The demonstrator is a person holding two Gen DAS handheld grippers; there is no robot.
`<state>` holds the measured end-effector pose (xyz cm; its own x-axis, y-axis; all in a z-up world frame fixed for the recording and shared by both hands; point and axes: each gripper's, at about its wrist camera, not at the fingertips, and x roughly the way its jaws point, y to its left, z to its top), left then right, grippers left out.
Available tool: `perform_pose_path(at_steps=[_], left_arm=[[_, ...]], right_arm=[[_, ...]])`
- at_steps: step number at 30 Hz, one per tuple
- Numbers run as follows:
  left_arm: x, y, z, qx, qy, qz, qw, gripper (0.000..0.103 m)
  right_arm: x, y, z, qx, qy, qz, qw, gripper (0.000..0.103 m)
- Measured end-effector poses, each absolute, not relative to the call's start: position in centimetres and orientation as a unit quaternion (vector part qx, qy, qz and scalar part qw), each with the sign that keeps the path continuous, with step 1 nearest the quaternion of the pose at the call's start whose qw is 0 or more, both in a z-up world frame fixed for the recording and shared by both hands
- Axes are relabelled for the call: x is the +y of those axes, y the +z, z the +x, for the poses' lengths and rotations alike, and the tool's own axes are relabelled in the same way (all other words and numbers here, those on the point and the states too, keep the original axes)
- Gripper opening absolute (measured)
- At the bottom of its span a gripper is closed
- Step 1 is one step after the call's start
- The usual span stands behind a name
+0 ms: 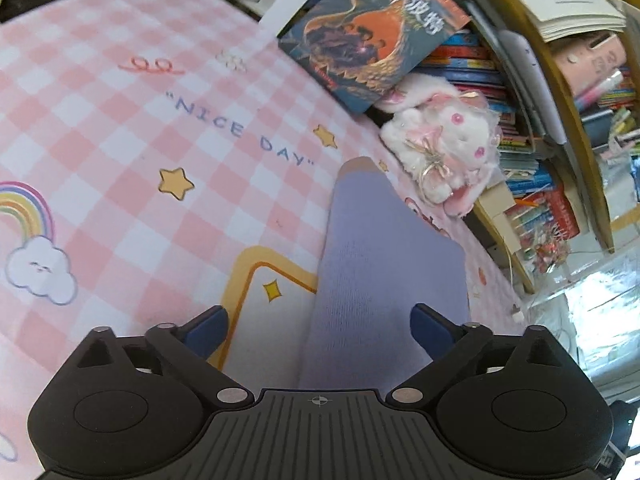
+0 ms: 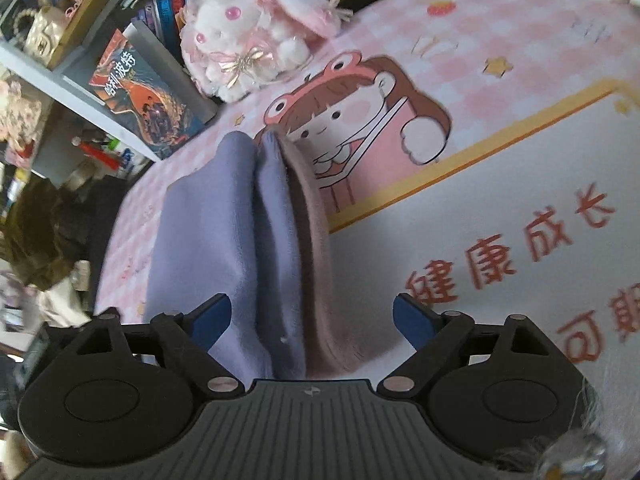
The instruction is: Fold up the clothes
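A lavender garment (image 1: 376,264) lies folded into a narrow strip on the pink checked mat (image 1: 120,128). My left gripper (image 1: 320,330) stands open right over its near end, one blue fingertip on each side. In the right wrist view the same lavender cloth (image 2: 224,240) shows as two folded layers with a brownish-pink layer (image 2: 316,248) along its right edge. My right gripper (image 2: 312,326) is open too, straddling the near end of the folds. I cannot tell whether either gripper touches the cloth.
A white and pink plush rabbit (image 1: 444,140) sits at the mat's far edge against a bookshelf (image 1: 520,128). A dark book (image 1: 372,36) leans there too. The mat (image 2: 500,208) carries a cartoon print and red characters. A person's hair (image 2: 36,232) shows at left.
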<state>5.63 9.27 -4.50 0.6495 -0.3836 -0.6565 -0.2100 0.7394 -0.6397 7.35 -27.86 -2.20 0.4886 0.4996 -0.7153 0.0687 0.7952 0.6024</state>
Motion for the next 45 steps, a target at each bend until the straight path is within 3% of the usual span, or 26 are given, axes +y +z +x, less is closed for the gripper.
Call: perform_pose_path(at_steps=[7,9,11,16,18,21,25,27,30,34,36,42,45], left_arm=[[8.1,-5.5,7.2,0.428,-0.073,-0.374,0.820,0.064],[7.9,-5.9,7.6,0.431,-0.080,-0.392,0.809,0.053],[7.6,-6.0,7.7,0.429,-0.080,-0.400,0.806,0.051],[5.5,-3.6,7.3,0.414,-0.087,-0.324,0.846,0.037],[4.1,-2.4,6.8,0.400,-0.095,-0.276,0.869,0.037],[3.3,-2.2,6.7,0.397,-0.095,-0.246,0.879,0.038],[5.7,-4.1,7.4,0.420,-0.088,-0.328,0.842,0.044],[6.4,-4.7,7.6,0.425,-0.091,-0.354,0.828,0.047],[6.4,-5.1,7.9,0.427,-0.096,-0.361,0.824,0.060],[6.0,-5.4,8.4,0.429,-0.101,-0.364,0.821,0.060],[5.8,-5.6,8.6,0.430,-0.104,-0.366,0.819,0.060],[4.9,-4.6,8.6,0.425,-0.105,-0.339,0.833,0.046],[4.3,-2.9,8.2,0.403,-0.113,-0.324,0.849,0.045]], right_arm=[[-27.3,-3.4,9.6,0.502,0.177,0.313,0.787,0.077],[-27.0,-3.6,10.3,0.504,0.190,0.318,0.780,0.064],[-26.4,-3.6,10.9,0.506,0.200,0.308,0.780,0.061],[-23.7,-1.6,10.6,0.481,0.214,0.186,0.830,0.036],[-22.3,-0.2,9.4,0.437,0.227,0.106,0.864,0.030],[-21.2,0.1,8.1,0.403,0.235,0.034,0.884,0.029],[-24.1,-1.7,10.0,0.450,0.225,0.150,0.851,0.033],[-25.2,-2.4,10.8,0.472,0.220,0.203,0.829,0.043],[-26.2,-3.6,11.3,0.493,0.210,0.260,0.803,0.052],[-25.3,-3.2,11.6,0.493,0.220,0.250,0.804,0.055],[-24.7,-3.1,11.9,0.494,0.227,0.235,0.806,0.051],[-24.2,-2.5,11.7,0.477,0.231,0.217,0.820,0.031],[-23.4,-0.7,10.7,0.438,0.238,0.171,0.850,0.029]])
